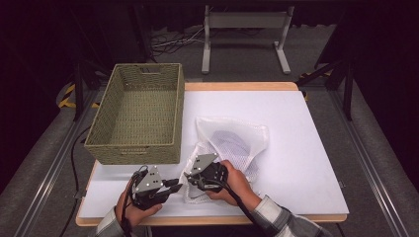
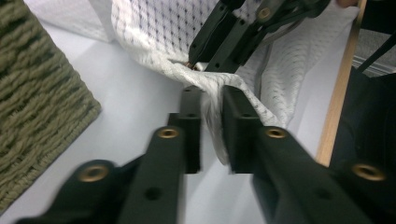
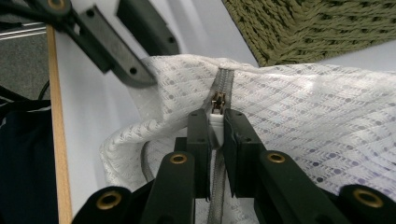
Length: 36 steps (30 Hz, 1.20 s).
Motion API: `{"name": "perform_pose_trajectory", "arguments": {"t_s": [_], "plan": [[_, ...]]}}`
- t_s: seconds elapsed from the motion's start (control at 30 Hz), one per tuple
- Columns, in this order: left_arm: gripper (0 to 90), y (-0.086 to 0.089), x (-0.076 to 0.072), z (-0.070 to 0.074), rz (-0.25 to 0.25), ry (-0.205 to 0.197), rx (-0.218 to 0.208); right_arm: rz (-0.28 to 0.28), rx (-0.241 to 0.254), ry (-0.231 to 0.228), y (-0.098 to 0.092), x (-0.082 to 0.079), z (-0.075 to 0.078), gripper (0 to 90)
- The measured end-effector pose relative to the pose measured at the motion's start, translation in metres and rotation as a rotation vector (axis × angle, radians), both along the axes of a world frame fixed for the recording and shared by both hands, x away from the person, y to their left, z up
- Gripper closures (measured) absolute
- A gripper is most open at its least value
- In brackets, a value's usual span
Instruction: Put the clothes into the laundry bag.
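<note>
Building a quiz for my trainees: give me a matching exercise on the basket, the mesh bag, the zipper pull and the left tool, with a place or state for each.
Things:
1. basket
2. mesh bag
3. zipper pull
4. left tool

States:
A. white, lying right of the basket
B. between the right tool's jaws
C. green woven, at the table's left
D. bag's edge between its jaws

Pairs: 1-C, 2-A, 3-B, 4-D

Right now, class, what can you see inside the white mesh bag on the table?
Through the mesh bag a dark purplish shape shows, and purple dots show in the right gripper view. What the item is stays hidden behind the mesh and its folds.
</note>
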<state>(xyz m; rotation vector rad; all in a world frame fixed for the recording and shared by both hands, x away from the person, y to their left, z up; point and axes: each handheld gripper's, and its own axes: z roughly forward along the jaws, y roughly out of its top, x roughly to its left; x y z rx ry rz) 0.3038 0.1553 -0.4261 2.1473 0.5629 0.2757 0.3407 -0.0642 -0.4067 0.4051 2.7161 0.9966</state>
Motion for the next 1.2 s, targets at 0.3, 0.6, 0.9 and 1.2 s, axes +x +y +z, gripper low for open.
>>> {"name": "perform_pose_trajectory", "arguments": {"t_s": [0.3,0.6,0.9,1.2], "plan": [[52.9,-0.009,0.023,-0.009,0.023,0.129,0.005,0.014,-0.017,-0.029,0.002,-0.006,0.001,81.8],[88.4,-0.008,0.021,-0.004,0.013,0.111,-0.022,-0.003,-0.024,-0.062,0.001,-0.008,0.001,81.8],[88.8,-0.004,0.019,-0.001,0.049,0.065,-0.055,-0.007,-0.027,-0.089,0.0,-0.01,0.002,82.0],[88.9,-0.002,0.018,0.001,0.067,0.036,-0.062,-0.004,-0.039,-0.088,-0.002,-0.012,0.001,82.1]]}}
